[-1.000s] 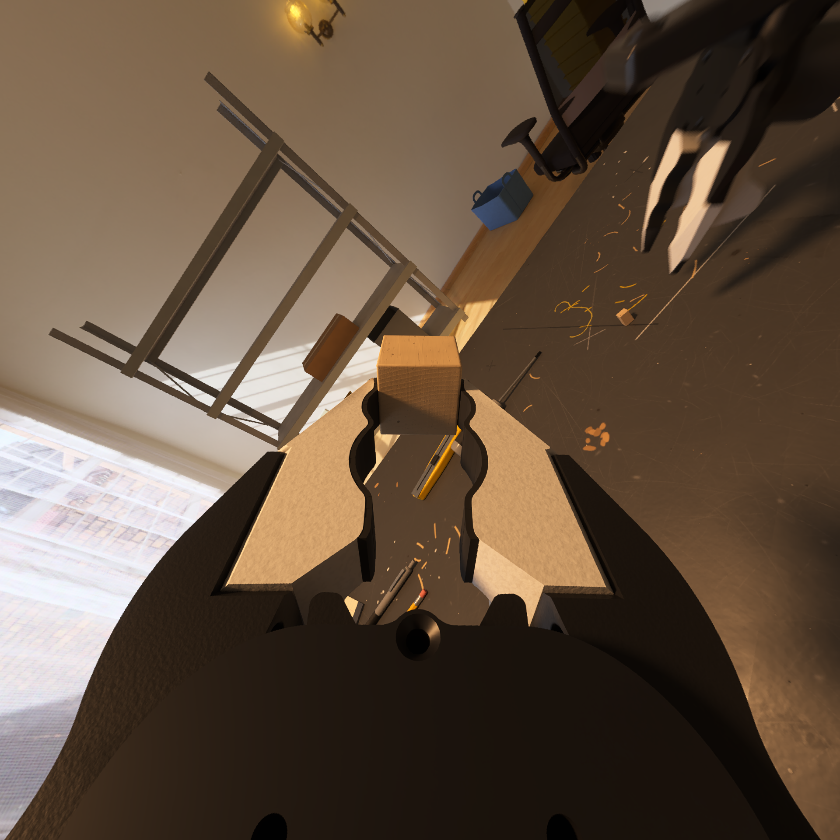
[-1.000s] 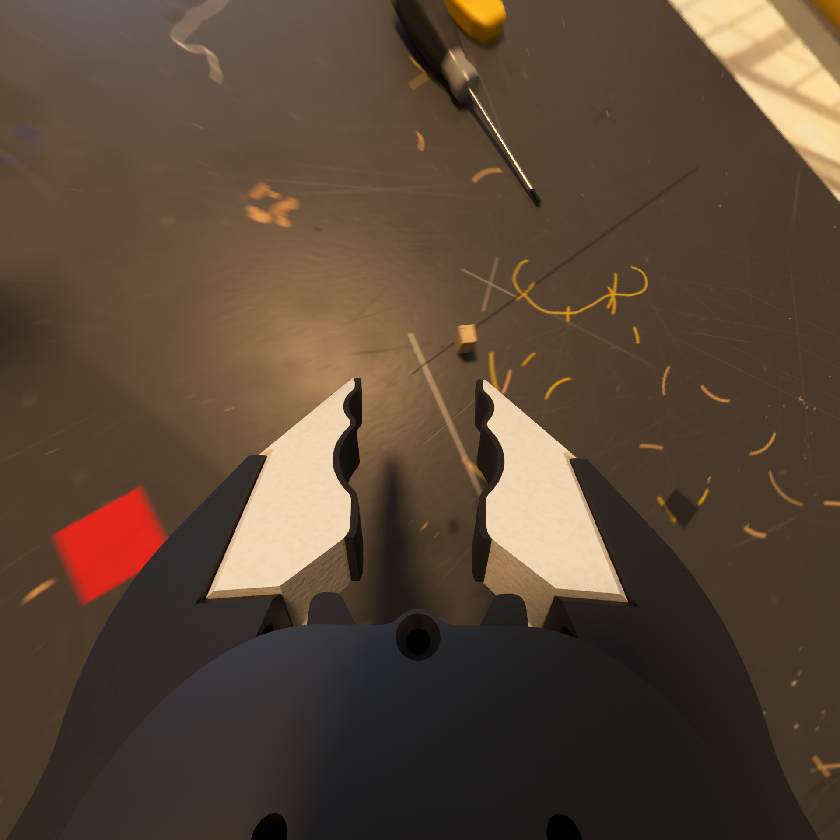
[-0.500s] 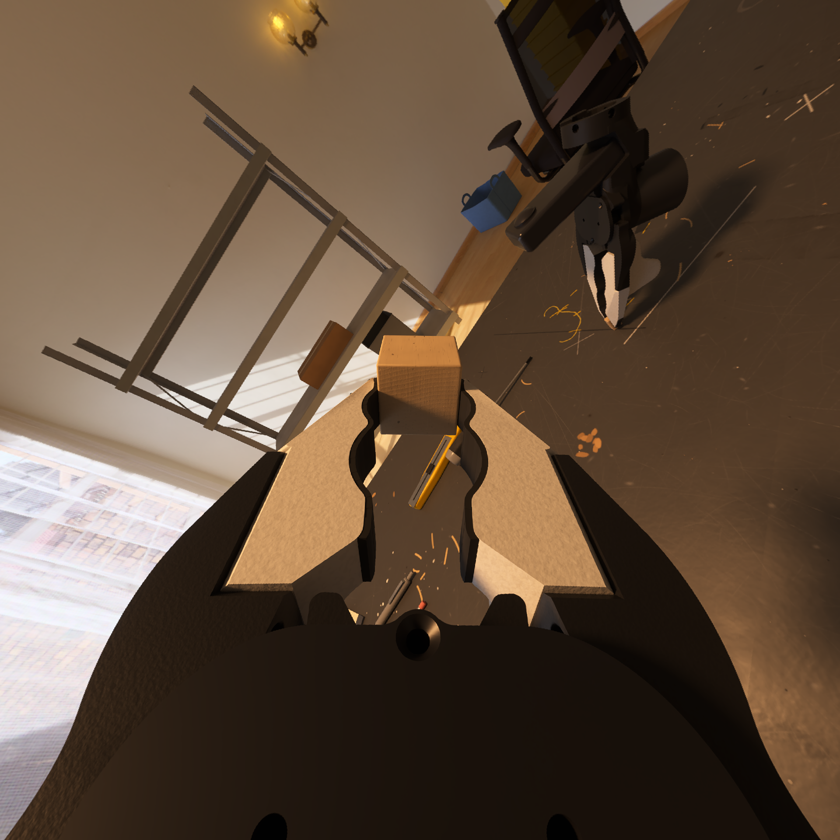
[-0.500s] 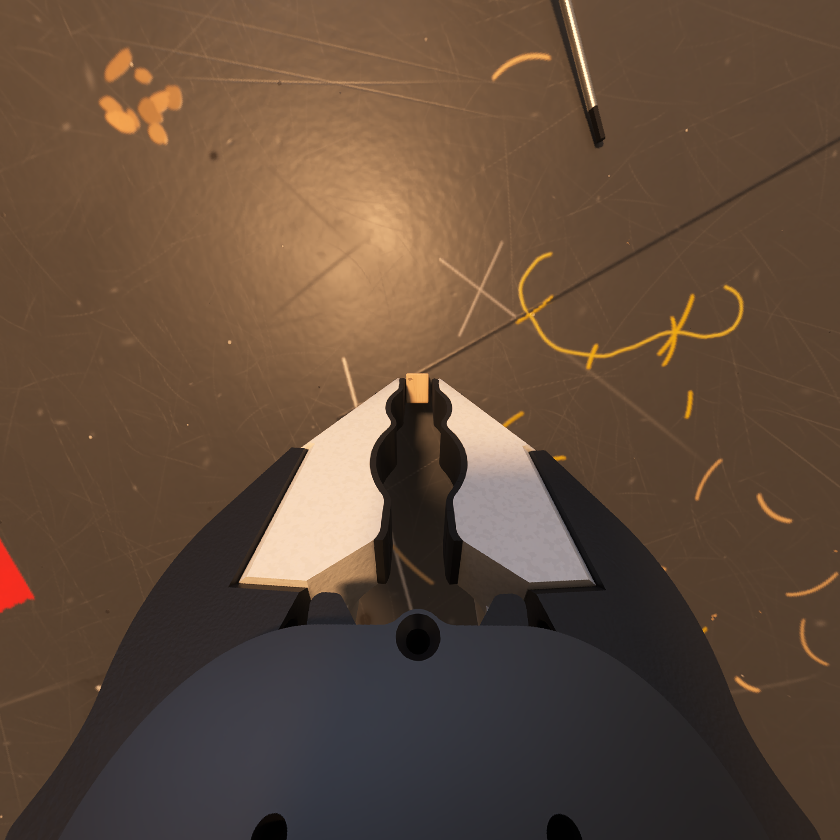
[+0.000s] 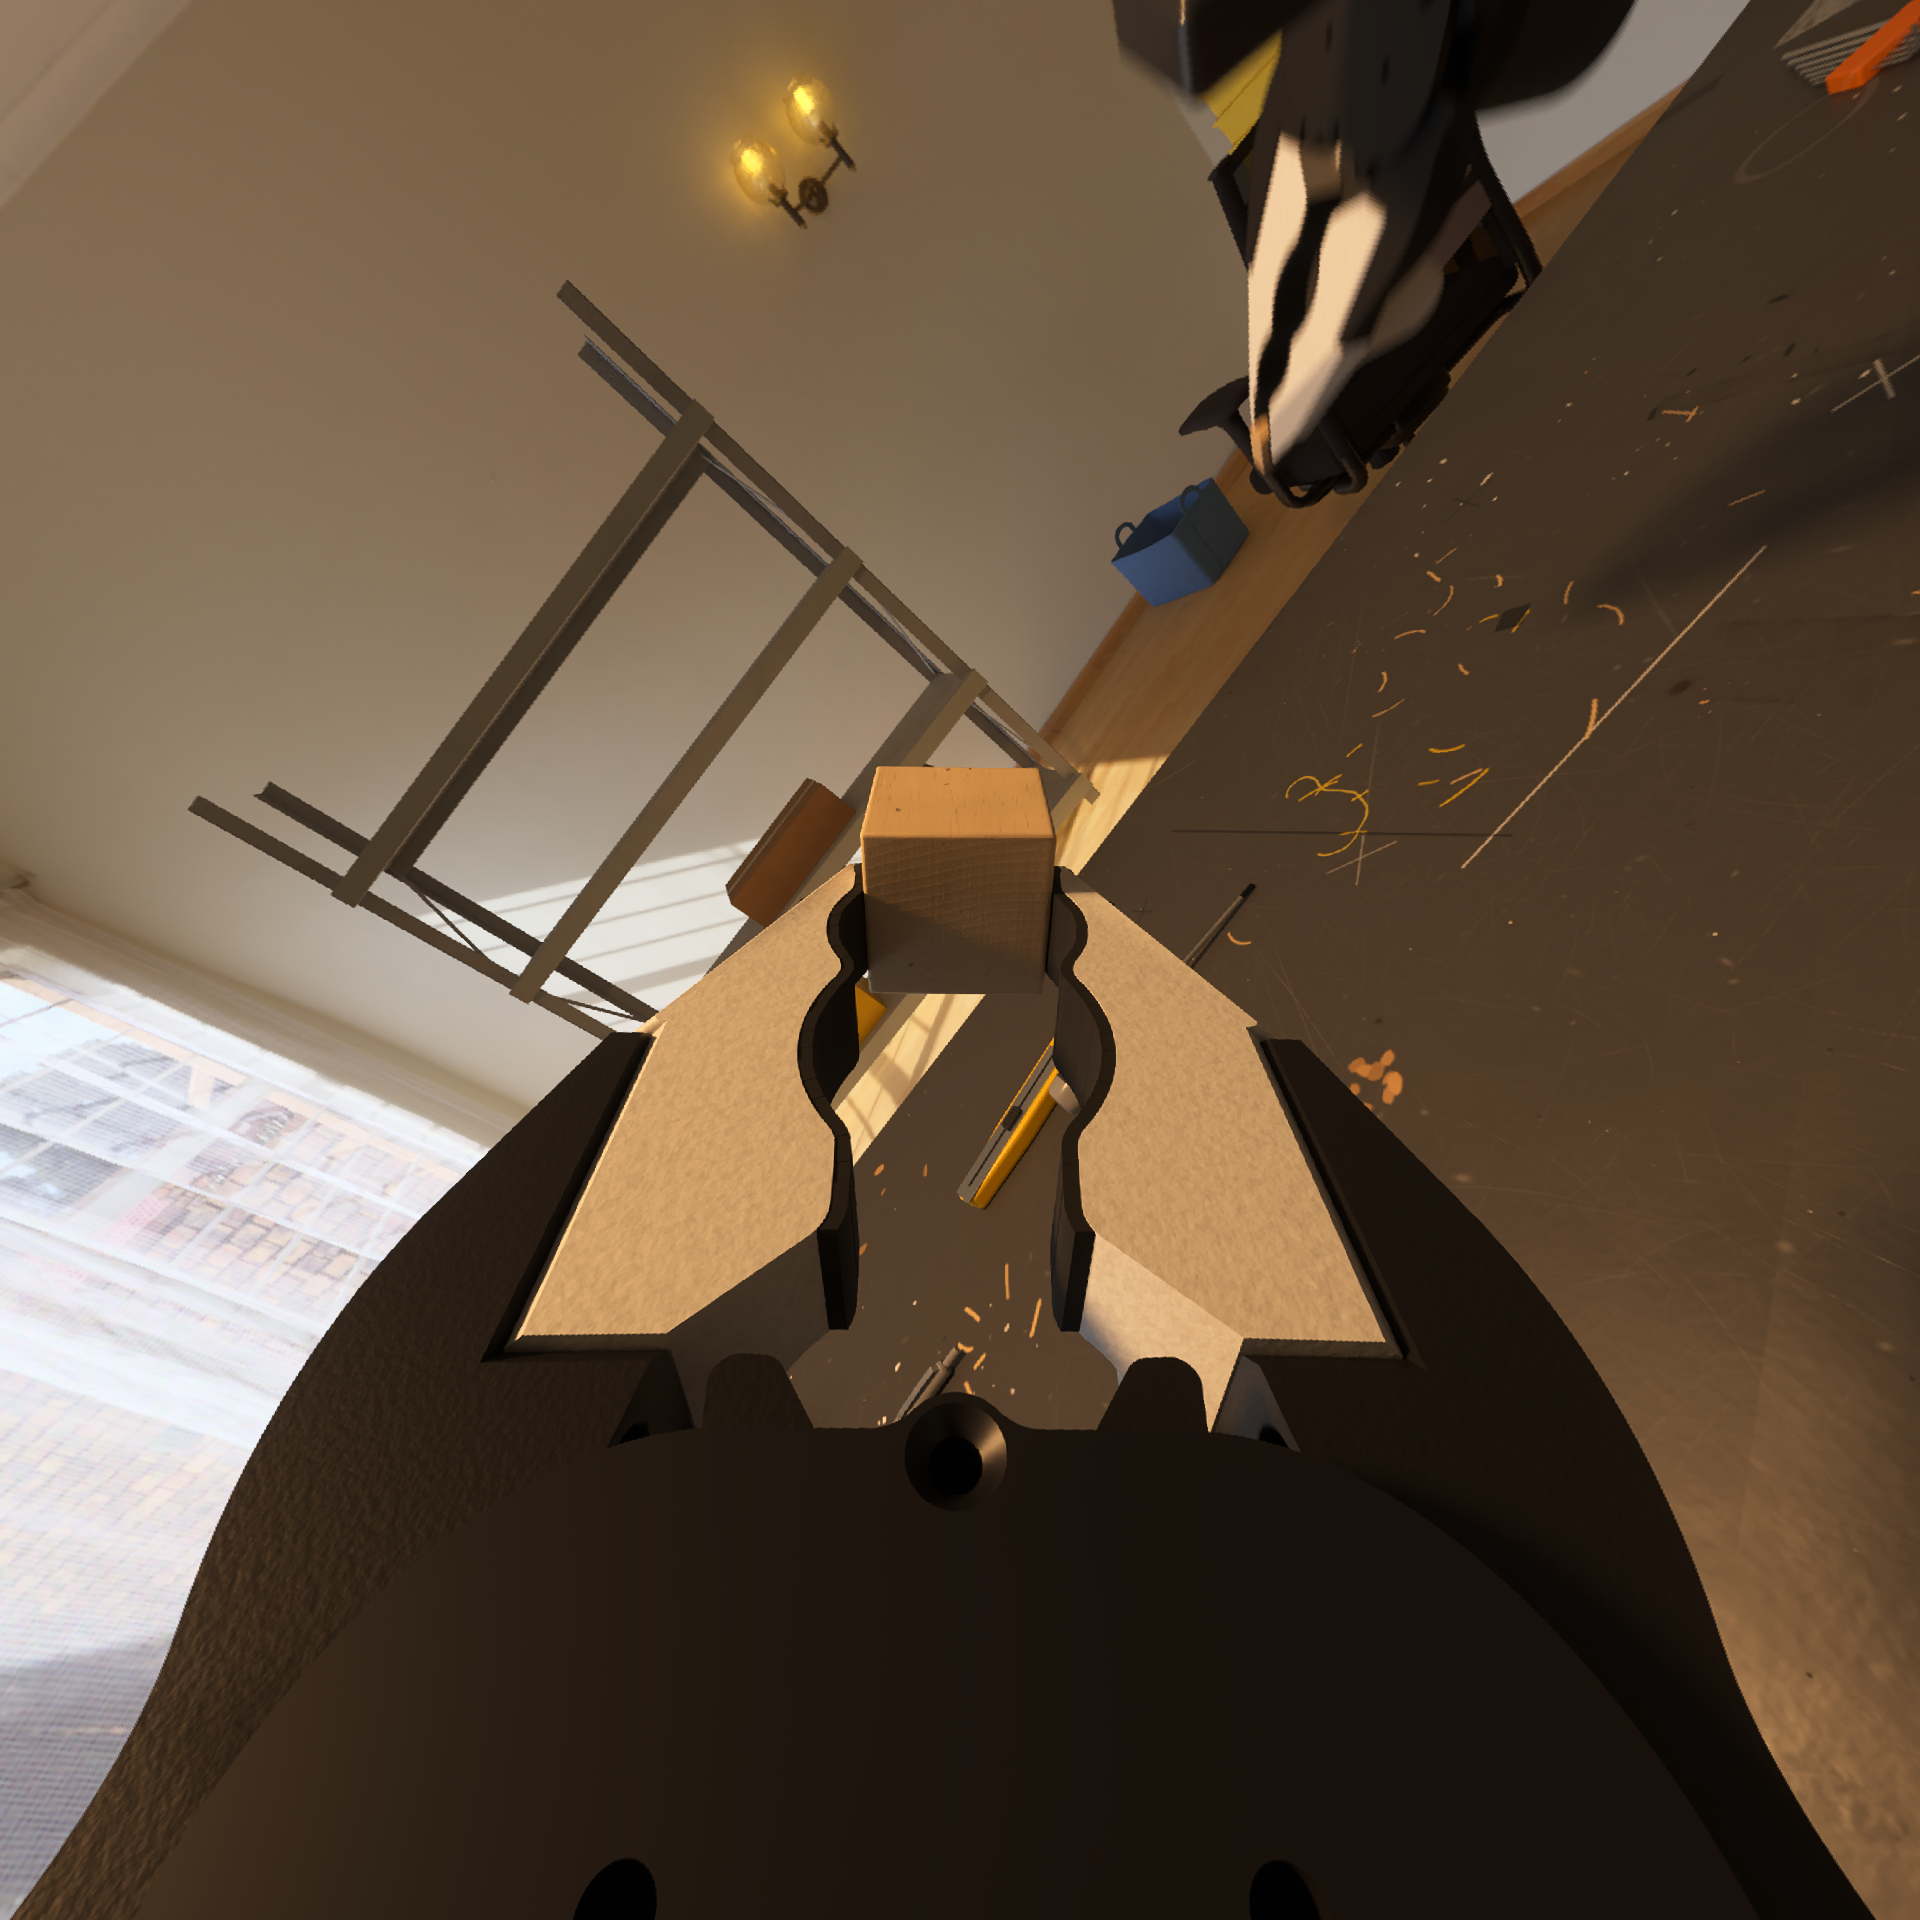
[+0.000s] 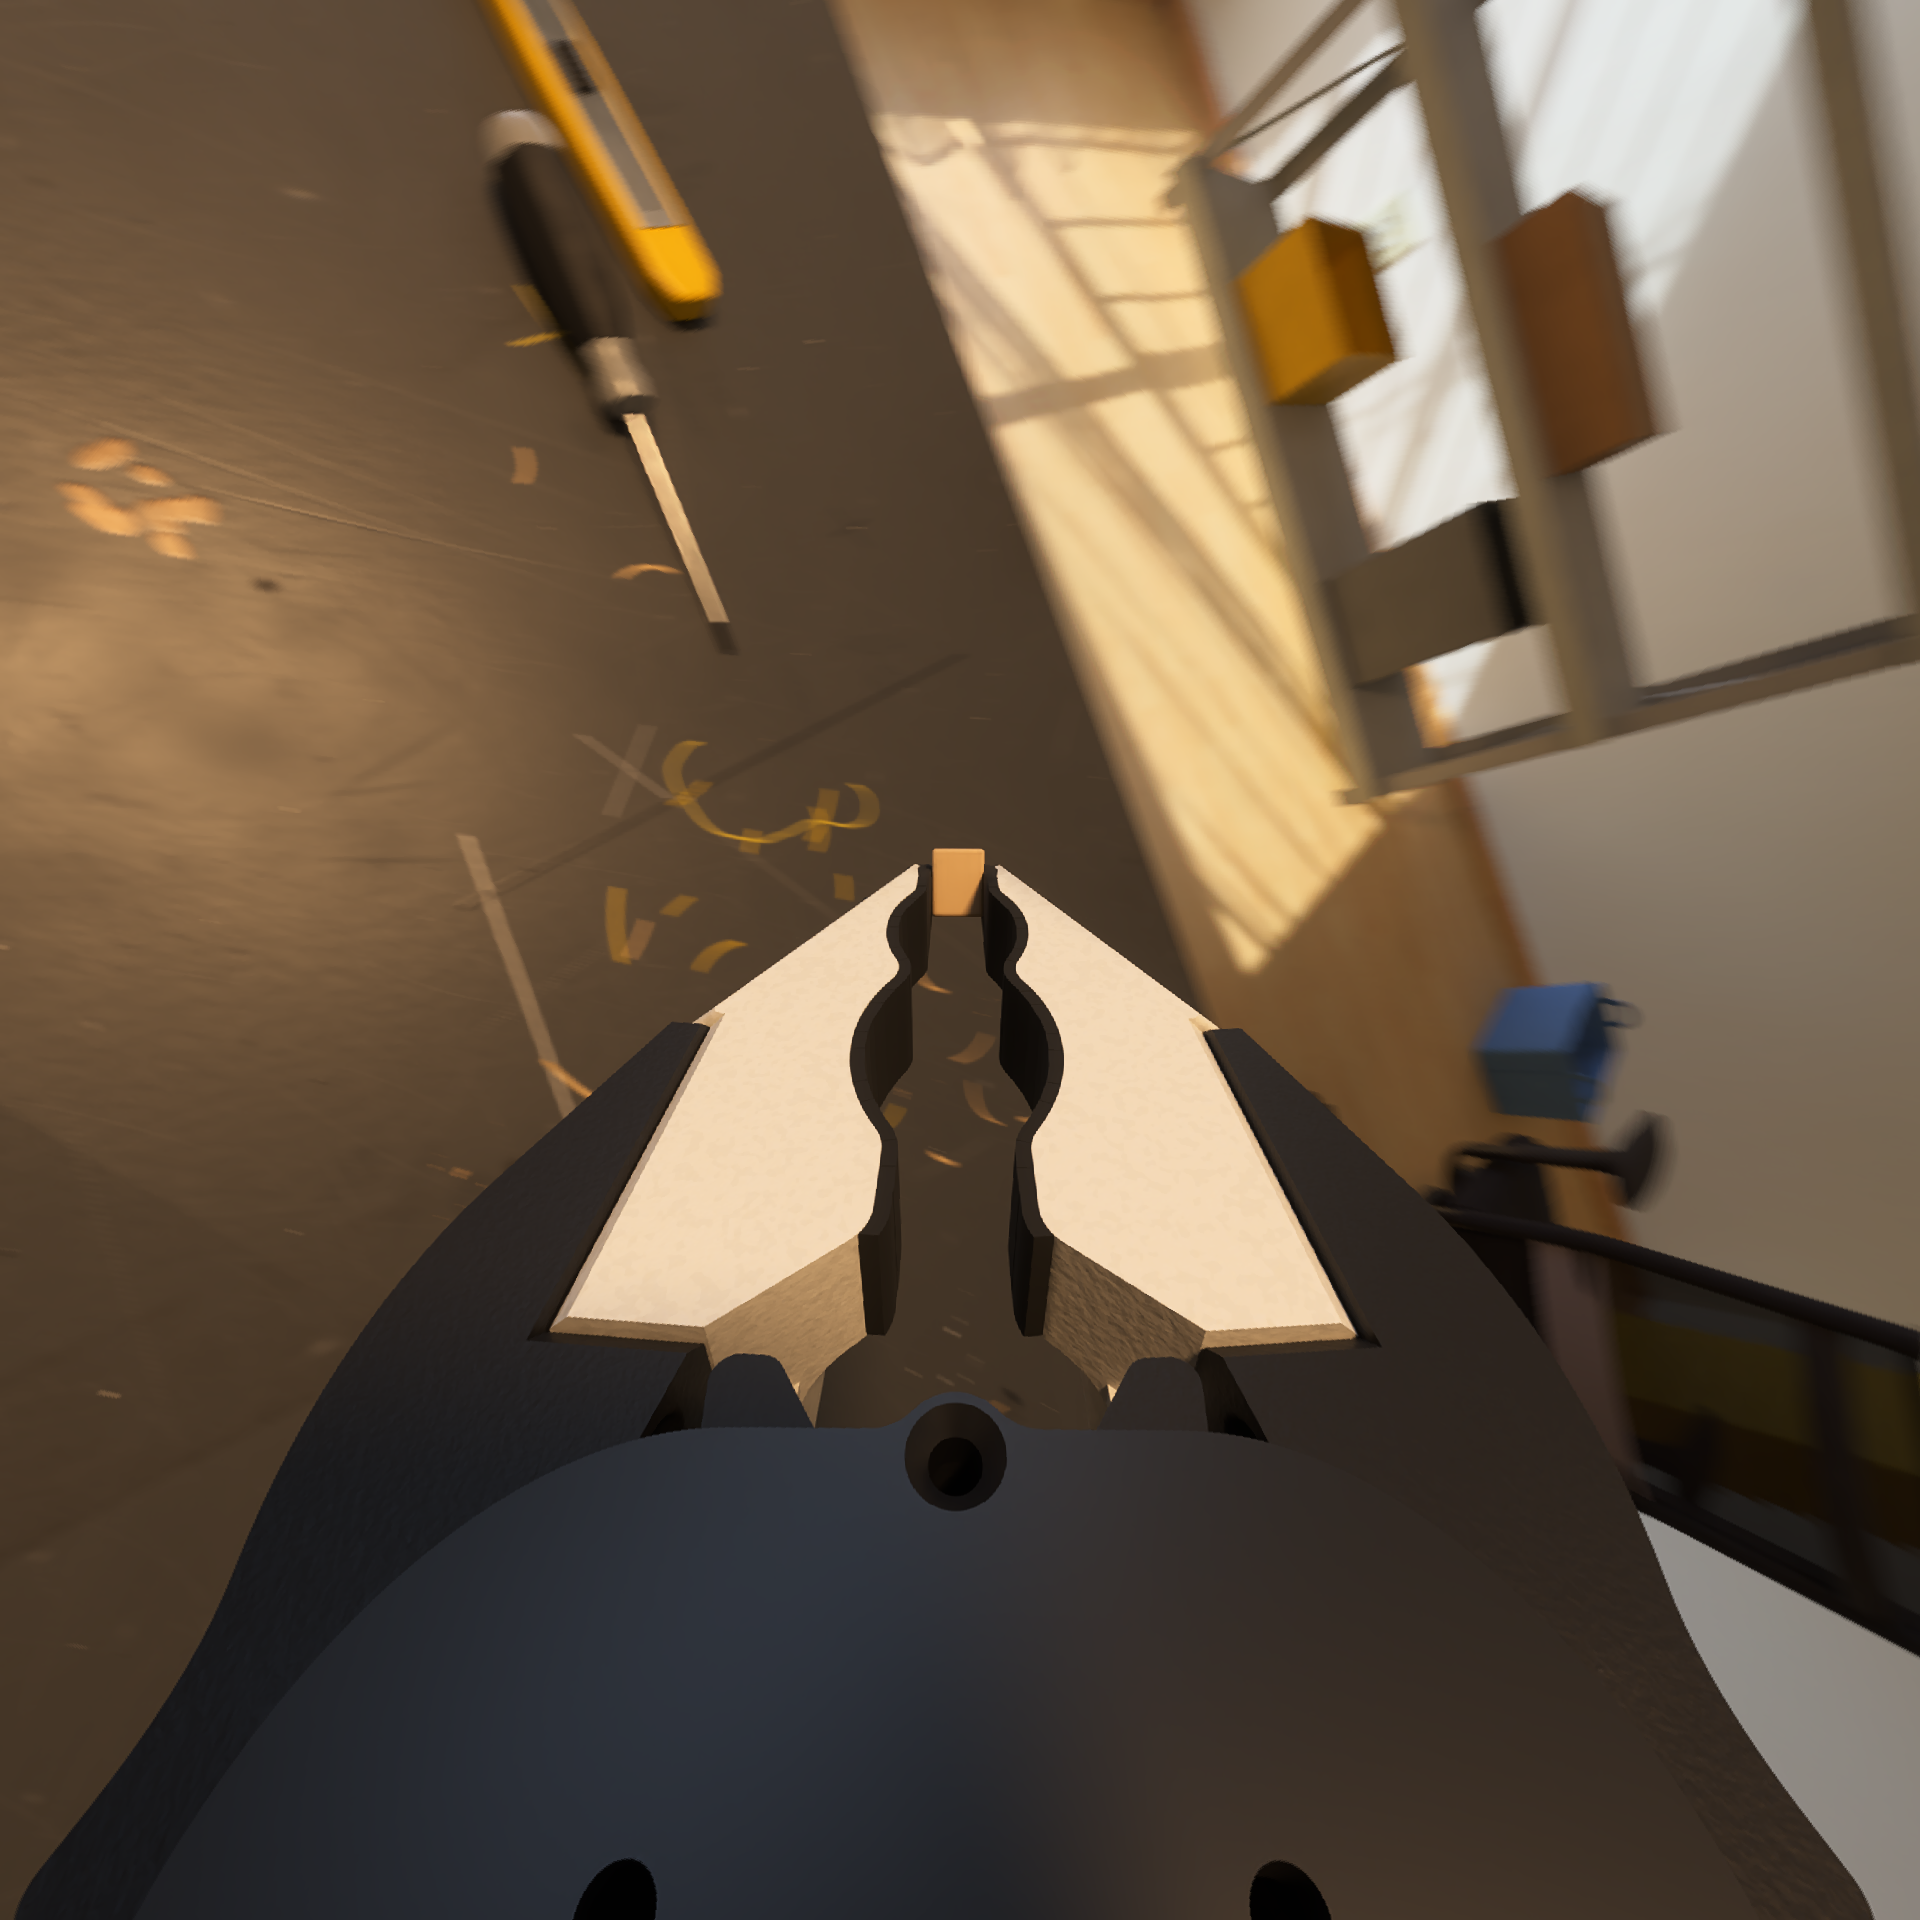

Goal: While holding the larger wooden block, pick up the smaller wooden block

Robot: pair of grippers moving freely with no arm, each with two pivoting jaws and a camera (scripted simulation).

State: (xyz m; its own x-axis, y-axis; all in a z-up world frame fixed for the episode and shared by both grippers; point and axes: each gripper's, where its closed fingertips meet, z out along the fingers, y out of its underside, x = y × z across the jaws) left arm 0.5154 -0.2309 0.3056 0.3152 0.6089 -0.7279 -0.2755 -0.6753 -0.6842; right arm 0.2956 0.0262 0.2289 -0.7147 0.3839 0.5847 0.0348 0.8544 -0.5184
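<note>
the right gripper (image 6: 957,883) has risen off the bench, jaws pinching the smaller wooden block (image 6: 957,881); left gripper (image 5: 956,894) clamps the larger wooden block (image 5: 956,883).

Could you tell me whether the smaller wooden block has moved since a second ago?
Yes. The smaller wooden block, then lying by the yellow squiggle on the workbench, is now clamped in the right gripper and lifted above it.

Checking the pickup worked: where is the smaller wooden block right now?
In the right wrist view, the smaller wooden block sits pinched at the very fingertips of the right gripper, lifted above the dark workbench.
</note>
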